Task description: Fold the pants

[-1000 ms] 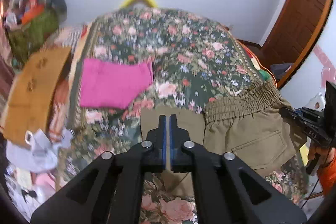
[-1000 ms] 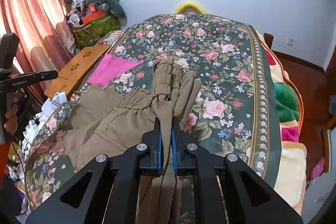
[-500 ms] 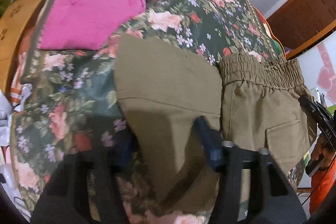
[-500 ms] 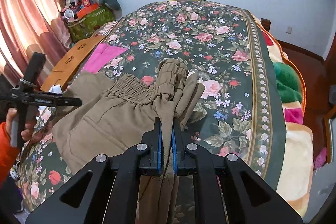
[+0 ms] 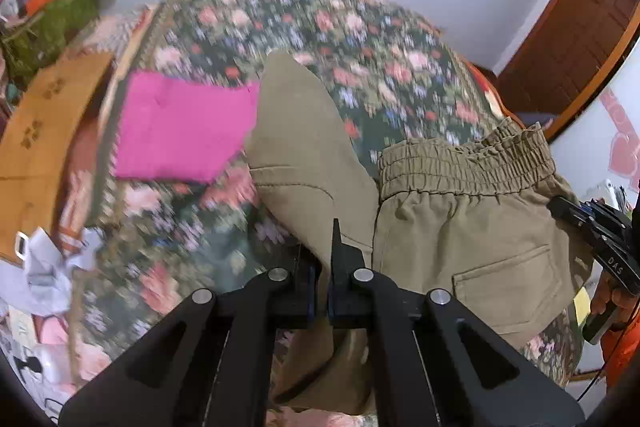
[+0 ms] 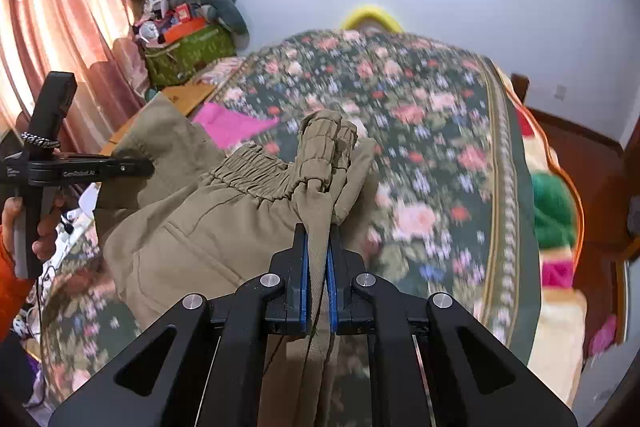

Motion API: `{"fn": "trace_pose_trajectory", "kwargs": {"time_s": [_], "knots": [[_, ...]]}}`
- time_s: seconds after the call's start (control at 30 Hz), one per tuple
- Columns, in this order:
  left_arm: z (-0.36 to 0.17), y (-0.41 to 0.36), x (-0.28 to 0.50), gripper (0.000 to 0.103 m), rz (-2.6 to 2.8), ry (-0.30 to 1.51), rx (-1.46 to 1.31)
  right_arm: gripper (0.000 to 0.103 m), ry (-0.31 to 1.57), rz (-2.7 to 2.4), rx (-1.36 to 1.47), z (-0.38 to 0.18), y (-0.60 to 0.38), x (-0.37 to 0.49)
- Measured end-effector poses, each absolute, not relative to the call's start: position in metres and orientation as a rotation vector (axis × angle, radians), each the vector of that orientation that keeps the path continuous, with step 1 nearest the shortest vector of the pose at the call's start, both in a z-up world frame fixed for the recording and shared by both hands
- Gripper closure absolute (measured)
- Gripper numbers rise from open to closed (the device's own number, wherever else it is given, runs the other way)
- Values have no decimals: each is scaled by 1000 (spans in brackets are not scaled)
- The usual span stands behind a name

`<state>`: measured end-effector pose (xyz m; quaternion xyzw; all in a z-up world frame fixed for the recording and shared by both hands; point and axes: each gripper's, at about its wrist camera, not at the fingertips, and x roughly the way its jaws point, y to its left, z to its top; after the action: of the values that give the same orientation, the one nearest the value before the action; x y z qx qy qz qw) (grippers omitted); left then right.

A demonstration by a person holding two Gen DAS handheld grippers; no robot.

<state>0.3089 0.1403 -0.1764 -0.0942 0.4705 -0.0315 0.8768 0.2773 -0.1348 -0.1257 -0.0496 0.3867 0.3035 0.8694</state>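
Observation:
Khaki pants (image 5: 460, 227) with an elastic waistband lie on the floral bedspread (image 5: 360, 39). My left gripper (image 5: 324, 267) is shut on the pants' leg fabric (image 5: 300, 155), which rises up in front of it. My right gripper (image 6: 316, 259) is shut on the bunched waistband end (image 6: 324, 155) of the pants (image 6: 208, 227). The left gripper's handle shows at the left of the right wrist view (image 6: 60, 167); the right gripper shows at the right edge of the left wrist view (image 5: 596, 231).
A folded pink cloth (image 5: 184, 127) lies on the bed left of the pants. A wooden board (image 5: 36, 131) and clutter sit beside the bed's left edge. A curtain (image 6: 60, 7) and green bag (image 6: 188, 51) stand far left. A door (image 5: 572, 27) is at right.
My left gripper was open over the leg half a second ago; now it is shut on the leg fabric and lifted. My right gripper keeps its hold on the waistband.

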Motion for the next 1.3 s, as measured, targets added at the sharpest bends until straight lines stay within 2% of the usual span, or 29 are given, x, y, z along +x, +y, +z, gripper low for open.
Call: {"fn": "trace_pose_trajectory", "kwargs": {"time_s": [0.27,0.7,0.9,1.1,1.3], "knots": [[-141,183,326,100,29,889,-177,97,717,667,-126,-97,-79,308],[-145,274,386,100,197,808,-210,97,684,698,-171,-104,23,374],[-173,301,421,100,253,821,-184,97,714,686,-162,-125,56,403],[-227,323,453,100,293,891,-170,97,782,676,-171,-164,80,423],[-288,353,461,98,367,993,-295,96,850,672,-158,-202,82,428]]}}
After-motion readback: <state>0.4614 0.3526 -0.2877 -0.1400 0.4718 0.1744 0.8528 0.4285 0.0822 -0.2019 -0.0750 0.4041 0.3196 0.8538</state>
